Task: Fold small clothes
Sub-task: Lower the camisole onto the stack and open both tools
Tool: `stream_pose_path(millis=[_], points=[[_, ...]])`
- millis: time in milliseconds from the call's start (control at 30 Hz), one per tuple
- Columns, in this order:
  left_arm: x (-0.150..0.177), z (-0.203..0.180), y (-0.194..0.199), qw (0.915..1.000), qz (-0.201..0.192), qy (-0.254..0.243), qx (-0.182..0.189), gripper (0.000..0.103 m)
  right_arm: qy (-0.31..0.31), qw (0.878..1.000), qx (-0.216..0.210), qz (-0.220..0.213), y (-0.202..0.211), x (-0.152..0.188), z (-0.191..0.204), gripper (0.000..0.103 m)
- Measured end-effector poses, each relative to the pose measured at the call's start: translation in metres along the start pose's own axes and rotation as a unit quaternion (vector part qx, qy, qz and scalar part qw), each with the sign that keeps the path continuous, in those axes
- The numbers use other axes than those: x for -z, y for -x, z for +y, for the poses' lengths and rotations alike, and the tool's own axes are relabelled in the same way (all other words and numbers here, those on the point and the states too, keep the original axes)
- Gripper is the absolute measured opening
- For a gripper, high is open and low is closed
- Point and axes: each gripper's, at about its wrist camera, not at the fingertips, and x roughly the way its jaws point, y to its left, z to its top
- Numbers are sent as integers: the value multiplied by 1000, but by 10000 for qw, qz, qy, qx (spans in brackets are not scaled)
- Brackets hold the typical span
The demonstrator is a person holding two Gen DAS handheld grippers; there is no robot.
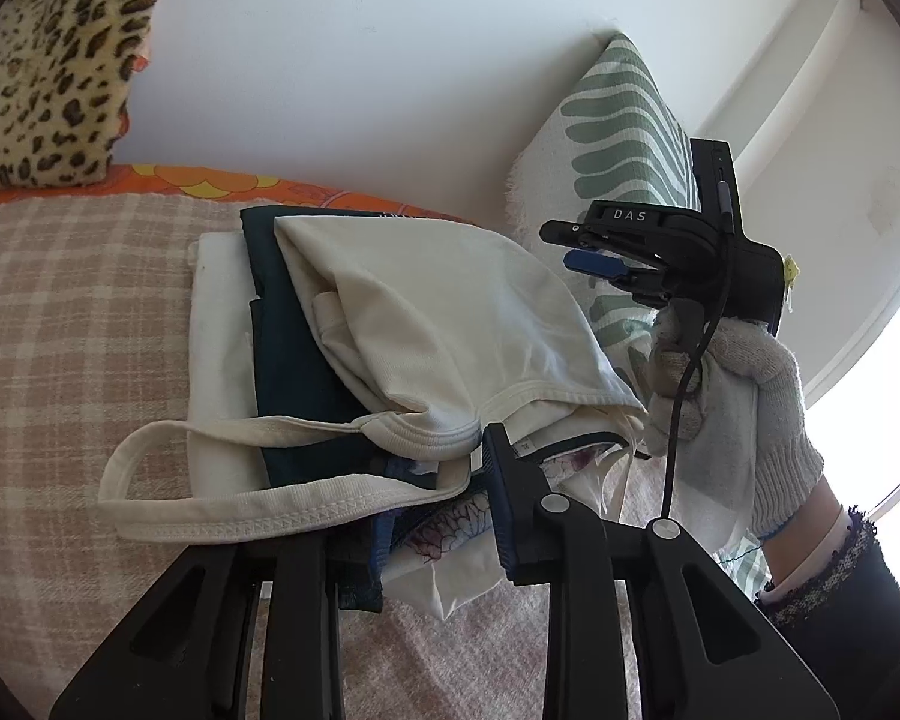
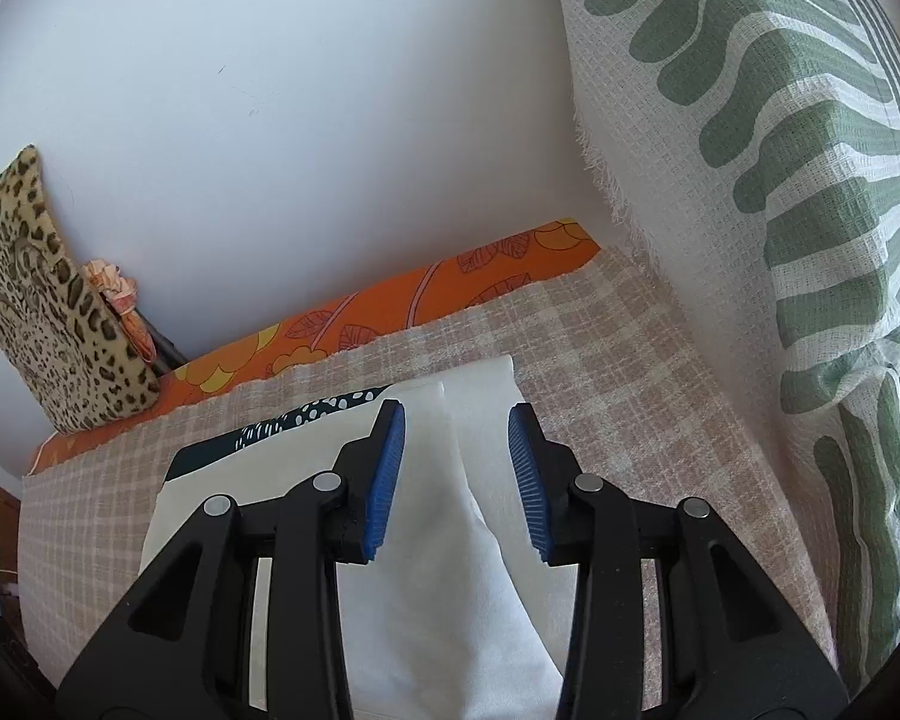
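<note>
The left gripper shows only one blue pad; the other finger is buried under the cream top, so its grip cannot be read. The dark garment and the flowered cloth are mostly covered (only edges show). In the right wrist view, the white cloth runs off the bottom edge, and the leaf-print cushion is cut off at the right.
</note>
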Motion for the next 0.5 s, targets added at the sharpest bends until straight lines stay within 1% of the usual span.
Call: stream_pose_path(millis=[67, 167, 300, 367, 467, 500], points=[[2, 1, 8, 10000, -51, -64, -57, 32, 38, 9998, -75, -177, 13, 2, 0, 38], [8, 9, 24, 9999, -94, -58, -81, 34, 307, 9989, -141, -311, 28, 8, 11, 38], [5, 14, 40, 9998, -130, -48, -169, 36, 543, 9973, -387, -311, 39, 24, 30, 38], [6, 14, 49, 9996, -148, -133, -214, 36, 663, 9961, -502, -293, 42, 31, 40, 38], [10, 16, 67, 9992, -177, -252, -255, 43, 826, 9943, -624, -243, 45, 42, 55, 38], [11, 16, 73, 9991, -176, -270, -266, 44, 865, 9938, -668, -224, 45, 46, 60, 38]])
